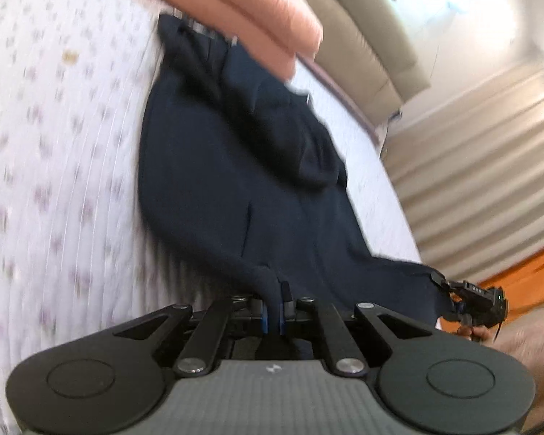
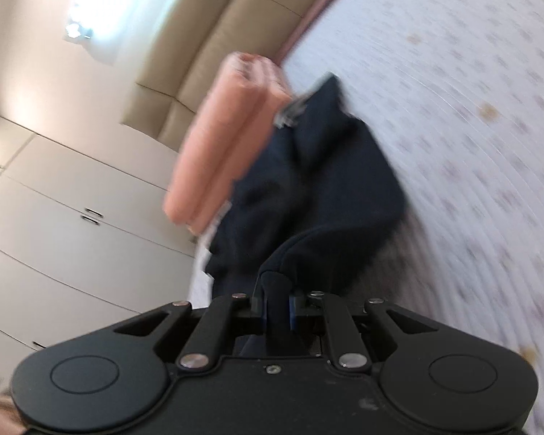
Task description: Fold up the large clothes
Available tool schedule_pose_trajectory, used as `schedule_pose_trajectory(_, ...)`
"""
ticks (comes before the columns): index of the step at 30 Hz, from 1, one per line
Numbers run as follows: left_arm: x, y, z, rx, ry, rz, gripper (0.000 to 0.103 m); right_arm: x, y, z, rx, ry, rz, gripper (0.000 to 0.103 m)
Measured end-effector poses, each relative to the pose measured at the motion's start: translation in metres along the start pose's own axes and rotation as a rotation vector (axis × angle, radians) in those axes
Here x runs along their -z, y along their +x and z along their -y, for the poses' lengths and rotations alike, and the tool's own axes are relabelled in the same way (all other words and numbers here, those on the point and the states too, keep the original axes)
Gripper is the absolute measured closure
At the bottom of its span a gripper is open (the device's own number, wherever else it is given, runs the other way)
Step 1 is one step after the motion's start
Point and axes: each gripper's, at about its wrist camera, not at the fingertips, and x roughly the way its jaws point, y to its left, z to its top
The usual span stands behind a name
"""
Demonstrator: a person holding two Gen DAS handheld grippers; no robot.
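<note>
Navy garment [image 1: 243, 181] lies spread on a floral bedsheet [image 1: 54, 145] beside folded pink towels [image 1: 235, 11]; left gripper [image 1: 273, 317] and right gripper [image 2: 277, 311] each pinch its near edge, jaws clenched

Garment [image 1: 243, 166] lies on bed [image 1: 54, 145], towel [image 1: 235, 11] (apparently folded) beyond.

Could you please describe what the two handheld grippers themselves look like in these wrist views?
Both are matte black. The left gripper has a grey ribbed body with a small pale mark, two round discs, silver-riveted linkage bars and blue-edged finger pads. The right gripper matches, but its body is plain black with a centre screw. No cables show.
</note>
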Motion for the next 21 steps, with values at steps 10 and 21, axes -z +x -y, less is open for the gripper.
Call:
schedule_pose_trajectory(10,-0.126,-0.011,0.05,0.009,0.052,0.204,0.098,-0.127,0.06,-0.086,-0.072,-0.128,0.118,0.089)
schedule_pose_trajectory(21,-0.254,0.074,0.009,-0.13,-0.051,0.314,0.098,-0.225,0.205,-0.072,0.05,-0.085,0.169,0.089)
